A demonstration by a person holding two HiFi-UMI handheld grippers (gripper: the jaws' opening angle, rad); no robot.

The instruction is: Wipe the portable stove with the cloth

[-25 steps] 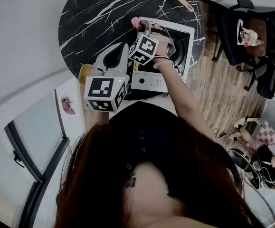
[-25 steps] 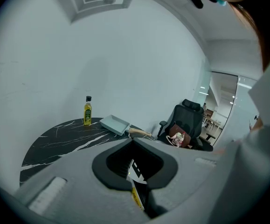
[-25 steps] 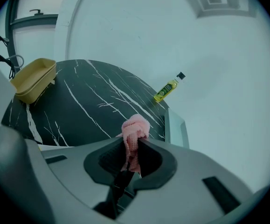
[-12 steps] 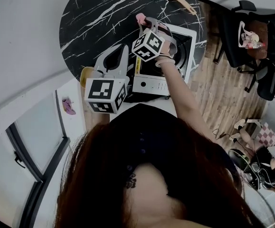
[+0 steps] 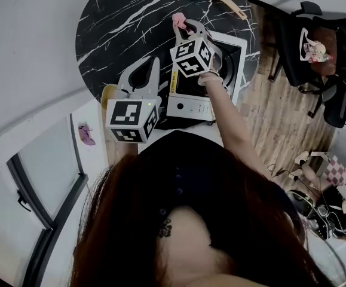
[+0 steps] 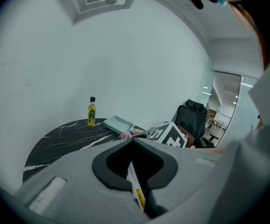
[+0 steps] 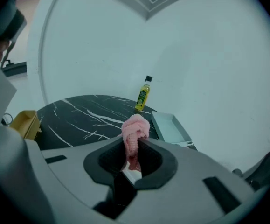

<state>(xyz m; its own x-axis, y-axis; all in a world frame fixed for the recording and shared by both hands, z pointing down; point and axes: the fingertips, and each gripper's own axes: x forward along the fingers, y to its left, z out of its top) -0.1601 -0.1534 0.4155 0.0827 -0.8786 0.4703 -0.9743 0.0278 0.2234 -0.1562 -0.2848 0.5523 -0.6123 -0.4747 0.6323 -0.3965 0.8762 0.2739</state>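
Note:
The white portable stove (image 5: pixel 189 106) sits at the near right edge of the round black marble table (image 5: pixel 119 23). My right gripper (image 5: pixel 183 27) hangs over the stove's far left corner, shut on a bunched pink cloth (image 5: pixel 177 20). In the right gripper view the cloth (image 7: pixel 135 127) sticks out past the closed tips of that gripper (image 7: pixel 134 143). My left gripper (image 5: pixel 152 61) is held left of the stove, near its front. Its jaws (image 6: pixel 131 141) meet with nothing between them.
An olive oil bottle (image 7: pixel 143 94) and a pale blue tray (image 7: pixel 169 125) stand at the table's far side. A yellow object (image 5: pixel 107 91) sits at the table's near left edge. Black office chairs (image 5: pixel 316 40) stand on the wooden floor to the right.
My right gripper has carried the pink cloth a little farther away and to the right over the stove. The left gripper has barely moved.

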